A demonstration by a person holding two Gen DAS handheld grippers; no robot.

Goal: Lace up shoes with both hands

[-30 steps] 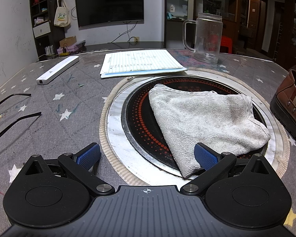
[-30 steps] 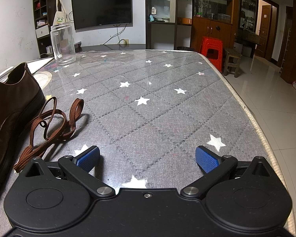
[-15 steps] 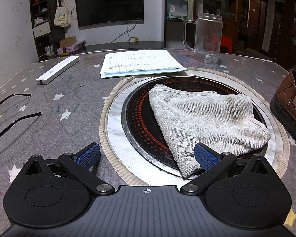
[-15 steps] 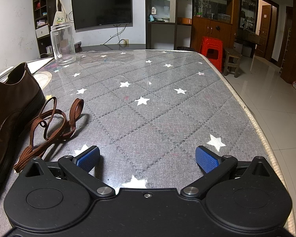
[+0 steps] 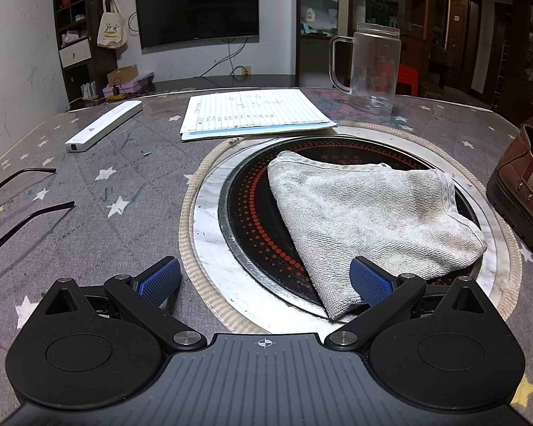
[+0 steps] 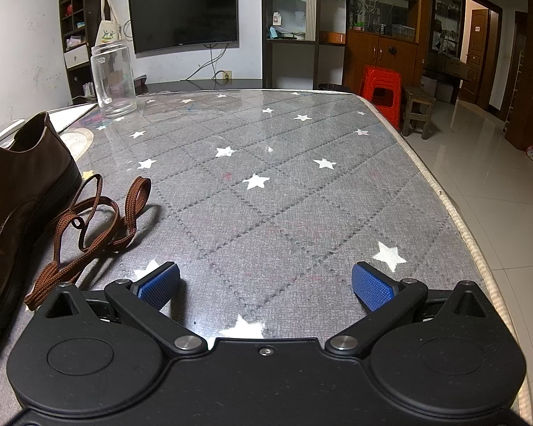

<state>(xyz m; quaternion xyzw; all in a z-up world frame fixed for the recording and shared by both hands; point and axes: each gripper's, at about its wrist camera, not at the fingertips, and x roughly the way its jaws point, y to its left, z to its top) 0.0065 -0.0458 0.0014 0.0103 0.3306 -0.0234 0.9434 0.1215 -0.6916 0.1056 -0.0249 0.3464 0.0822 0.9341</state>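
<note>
**Loose lace beside the shoe, both claws wide and empty**

The brown shoelace [image 6: 89, 227] lies in a slack tangle of loops at the left of the right wrist view, on the table just beside the brown shoe [image 6: 21, 191], which fills the left edge of that frame. It is a flat woven lace and looks light and limp: it will likely sag and twist when lifted and give no resistance, so a pinch near a free end should steer it better than a grab in the middle of a loop. One end trails toward the lower left, close to the right gripper [image 6: 266, 284]; whether any part is threaded through an eyelet cannot be told here. The shoe looks stiff-soled and heavy enough to stay put under a light tug.

In the left wrist view the shoe's heel [image 5: 526, 184] shows at the right edge, well apart from the left gripper [image 5: 263, 278].

Both grippers have their blue pads spread fully apart and hold nothing. The left one hovers over a grey towel [image 5: 366, 213] on a round black hotplate [image 5: 252, 220].

Farther off stand a clear mug [image 5: 371, 67] and a lined paper sheet [image 5: 252, 110] on the star-patterned table [image 6: 284, 191].
</note>
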